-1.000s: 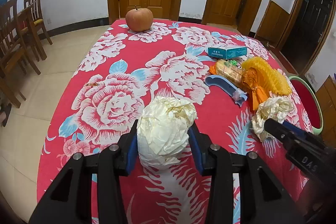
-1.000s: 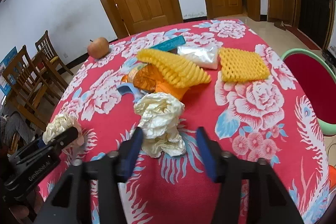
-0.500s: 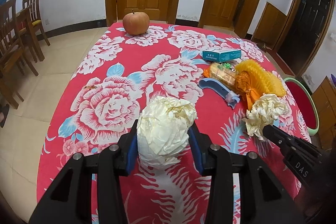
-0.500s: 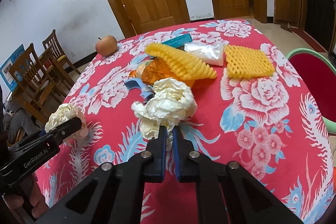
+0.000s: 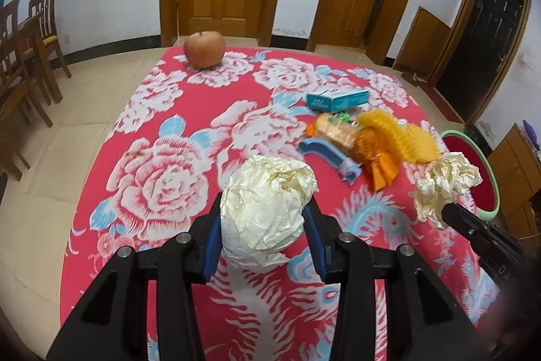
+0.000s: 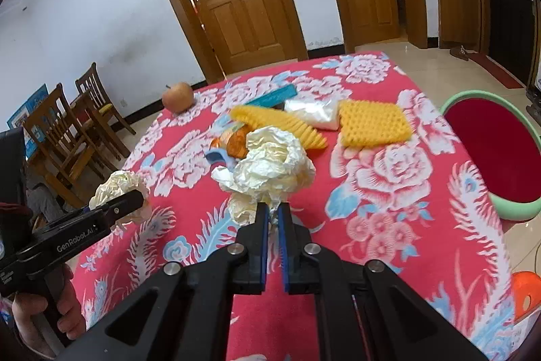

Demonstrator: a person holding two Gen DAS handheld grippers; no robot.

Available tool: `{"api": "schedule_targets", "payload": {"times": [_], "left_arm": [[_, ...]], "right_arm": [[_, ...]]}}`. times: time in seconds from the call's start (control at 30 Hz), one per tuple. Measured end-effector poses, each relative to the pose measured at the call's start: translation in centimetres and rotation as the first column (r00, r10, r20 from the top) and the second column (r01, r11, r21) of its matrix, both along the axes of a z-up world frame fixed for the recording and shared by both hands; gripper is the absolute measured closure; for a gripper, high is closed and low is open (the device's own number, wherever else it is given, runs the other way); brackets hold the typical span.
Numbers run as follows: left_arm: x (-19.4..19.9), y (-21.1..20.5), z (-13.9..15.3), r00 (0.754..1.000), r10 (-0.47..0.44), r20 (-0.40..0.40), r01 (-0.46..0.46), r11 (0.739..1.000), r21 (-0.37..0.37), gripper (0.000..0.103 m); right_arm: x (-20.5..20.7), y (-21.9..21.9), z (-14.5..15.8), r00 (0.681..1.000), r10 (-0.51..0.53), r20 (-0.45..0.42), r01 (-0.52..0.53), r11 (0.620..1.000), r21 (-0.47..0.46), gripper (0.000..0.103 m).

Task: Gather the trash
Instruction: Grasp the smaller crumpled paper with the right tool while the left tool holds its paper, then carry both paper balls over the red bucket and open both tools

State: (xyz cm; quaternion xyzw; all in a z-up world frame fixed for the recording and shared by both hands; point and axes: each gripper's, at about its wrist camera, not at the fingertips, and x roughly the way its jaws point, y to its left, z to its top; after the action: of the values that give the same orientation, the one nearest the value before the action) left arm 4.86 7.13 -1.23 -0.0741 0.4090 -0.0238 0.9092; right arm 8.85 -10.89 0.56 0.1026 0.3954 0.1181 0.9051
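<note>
Above the flowered bench (image 5: 189,97), each claw pinches a crumpled paper wad, left claw (image 5: 262,225) and right claw (image 6: 273,215) alike, so both should carry steadily to the green-rimmed bin (image 6: 473,100) without loosening.

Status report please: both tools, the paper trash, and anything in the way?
Left tool shut on round crumpled cream paper ball. Right tool shut on loose crumpled cream paper wad. Green-rimmed red basin beside table, nothing blocking.
</note>
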Motion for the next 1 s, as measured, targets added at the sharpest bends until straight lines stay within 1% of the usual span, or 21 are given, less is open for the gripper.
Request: {"api": "schedule_targets", "payload": {"times": [0.1, 0.23, 0.43, 0.6, 0.77, 1.0], "left_arm": [[0.2, -0.7, 0.9, 1.0, -0.024, 0.016, 0.024, 1.0, -0.003, 0.059], [0.5, -1.8, 2.2, 0.997, -0.064, 0.038, 0.065, 0.998, -0.025, 0.059], [0.9, -4.2, 4.1, 0.989, -0.132, 0.061, 0.135, 0.99, -0.044, 0.059], [1.5, -5.9, 5.2, 0.982, -0.177, 0.072, 0.182, 0.981, -0.072, 0.059], [2.2, -7.9, 6.0, 0.974, -0.21, 0.084, 0.216, 0.975, -0.06, 0.059], [3.6, -10.8, 6.8, 0.961, -0.263, 0.089, 0.269, 0.96, -0.07, 0.059]], "right_arm": [[-0.5, -1.1, 1.3, 0.999, -0.016, 0.032, 0.016, 1.0, -0.005, 0.096], [-0.8, -2.8, 3.2, 0.997, -0.044, 0.071, 0.045, 0.999, -0.005, 0.096], [-1.1, -5.1, 4.9, 0.989, -0.093, 0.117, 0.095, 0.995, -0.008, 0.096], [-1.2, -6.7, 5.3, 0.983, -0.131, 0.128, 0.132, 0.991, 0.002, 0.096], [-1.3, -8.4, 5.3, 0.977, -0.168, 0.131, 0.167, 0.986, 0.019, 0.096], [-1.4, -11.1, 5.7, 0.963, -0.225, 0.146, 0.22, 0.974, 0.05, 0.096]]}}
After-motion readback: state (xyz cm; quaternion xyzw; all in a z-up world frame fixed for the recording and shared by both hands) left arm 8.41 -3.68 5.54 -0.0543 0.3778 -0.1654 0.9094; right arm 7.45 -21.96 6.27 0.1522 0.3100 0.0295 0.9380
